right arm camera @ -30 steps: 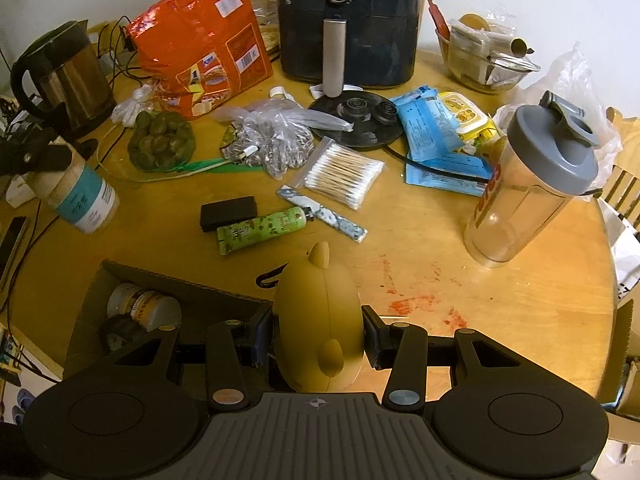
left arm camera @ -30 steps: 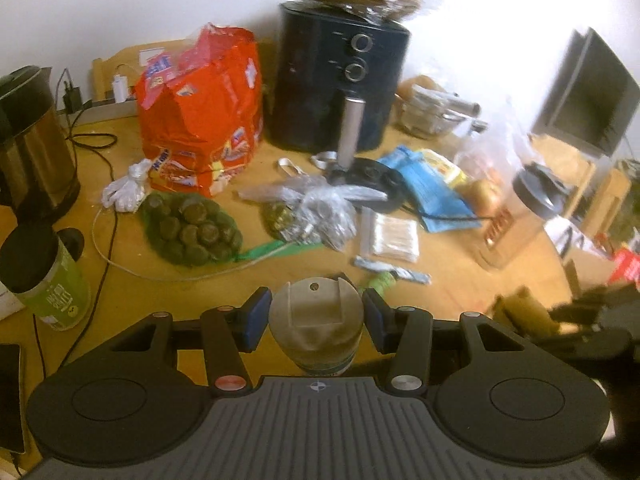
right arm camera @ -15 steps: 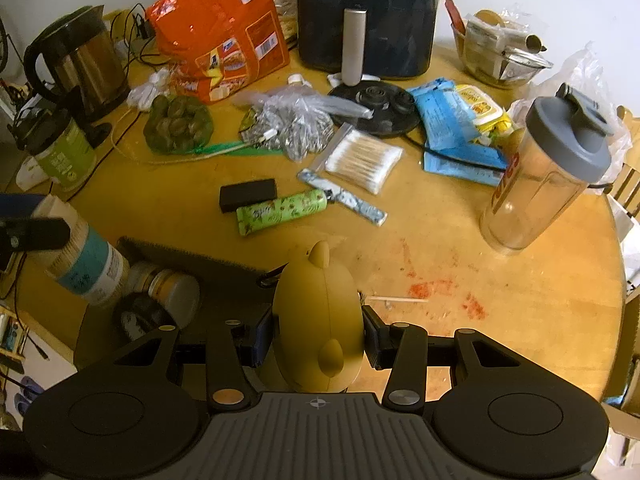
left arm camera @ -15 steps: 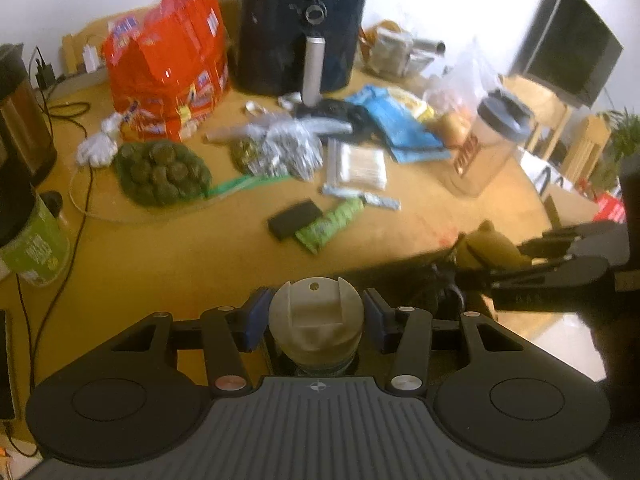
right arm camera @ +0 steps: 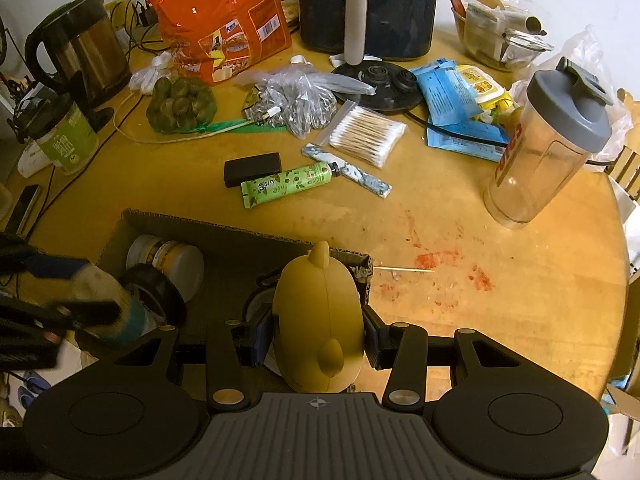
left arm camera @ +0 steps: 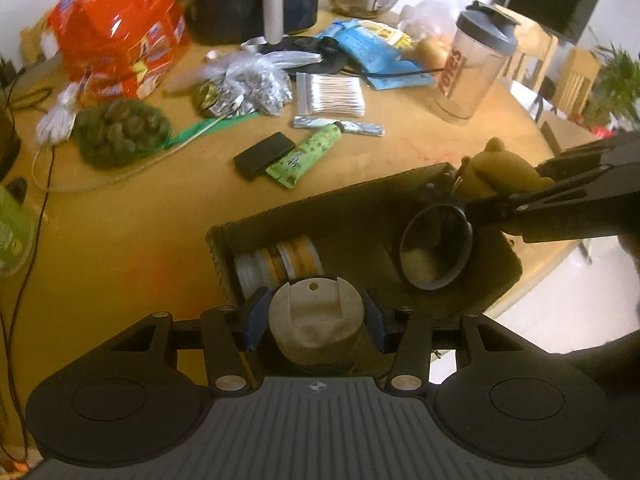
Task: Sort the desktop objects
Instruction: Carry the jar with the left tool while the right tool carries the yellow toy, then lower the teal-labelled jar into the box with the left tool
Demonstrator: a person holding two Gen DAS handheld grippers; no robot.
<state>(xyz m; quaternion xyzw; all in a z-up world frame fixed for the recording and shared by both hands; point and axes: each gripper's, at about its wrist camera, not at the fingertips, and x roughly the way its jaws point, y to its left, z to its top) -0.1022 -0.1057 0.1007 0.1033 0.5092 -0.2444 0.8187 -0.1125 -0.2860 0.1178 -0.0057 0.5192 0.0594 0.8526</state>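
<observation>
My left gripper (left arm camera: 316, 316) is shut on a round container with a beige flip lid (left arm camera: 316, 320), held over the near end of an open cardboard box (left arm camera: 332, 204). In the right wrist view the same container (right arm camera: 116, 304) shows a teal label, low over the box's left end (right arm camera: 132, 216). Inside the box lie a white jar (left arm camera: 280, 260) and a black cup (left arm camera: 436, 248). My right gripper (right arm camera: 318, 332) is shut on a yellow duck-shaped toy (right arm camera: 320, 312) over the box's right end. The toy (left arm camera: 496, 168) also shows at the right of the left wrist view.
On the round wooden table (right arm camera: 460, 220) beyond the box lie a green tube (right arm camera: 288, 184), a small black case (right arm camera: 252, 168), a bag of cotton swabs (right arm camera: 366, 136) and a foil stick (right arm camera: 348, 170). A shaker bottle (right arm camera: 548, 144), air fryer (right arm camera: 368, 0), orange bag (right arm camera: 224, 20) and kettle (right arm camera: 80, 48) stand farther back.
My left gripper has come down and over to the box with the container in its grip, tilting more steeply. The right gripper with the toy has drifted slightly over the box end.
</observation>
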